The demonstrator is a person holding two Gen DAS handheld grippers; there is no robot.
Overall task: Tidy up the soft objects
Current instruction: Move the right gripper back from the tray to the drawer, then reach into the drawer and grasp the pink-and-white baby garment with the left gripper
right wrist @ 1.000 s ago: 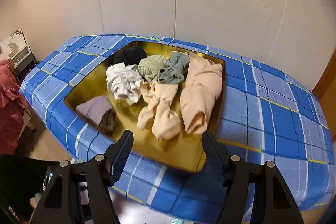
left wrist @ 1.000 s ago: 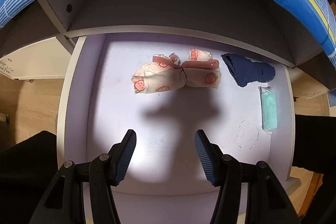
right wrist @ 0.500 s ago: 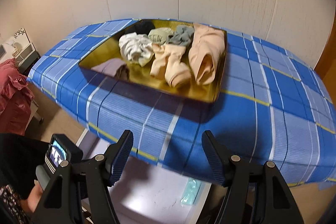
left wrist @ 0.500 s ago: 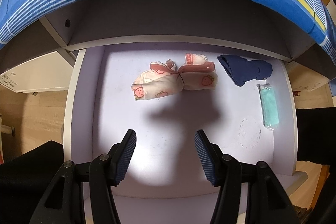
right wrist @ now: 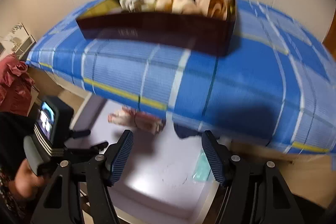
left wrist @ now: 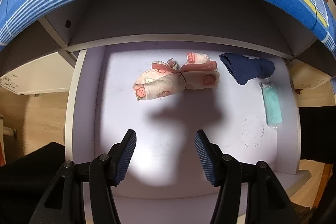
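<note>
Since the earlier frames the right gripper [right wrist: 167, 155] has dropped from above the tray [right wrist: 159, 26] of rolled clothes to the white drawer [left wrist: 88, 98] beneath the blue-checked tablecloth [right wrist: 189, 81]. Both it and the left gripper [left wrist: 165, 152] gape wide, empty. Clipping the cloth's overhang could tug the tray. The strawberry-print bundle [left wrist: 176, 82] lies mid-drawer near the back, long axis across the drawer; the navy roll [left wrist: 247, 69] is beside it.

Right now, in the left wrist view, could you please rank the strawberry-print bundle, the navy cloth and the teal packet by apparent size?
1. strawberry-print bundle
2. navy cloth
3. teal packet, not much smaller than the navy cloth; edge distortion makes that gap uncertain.
</note>
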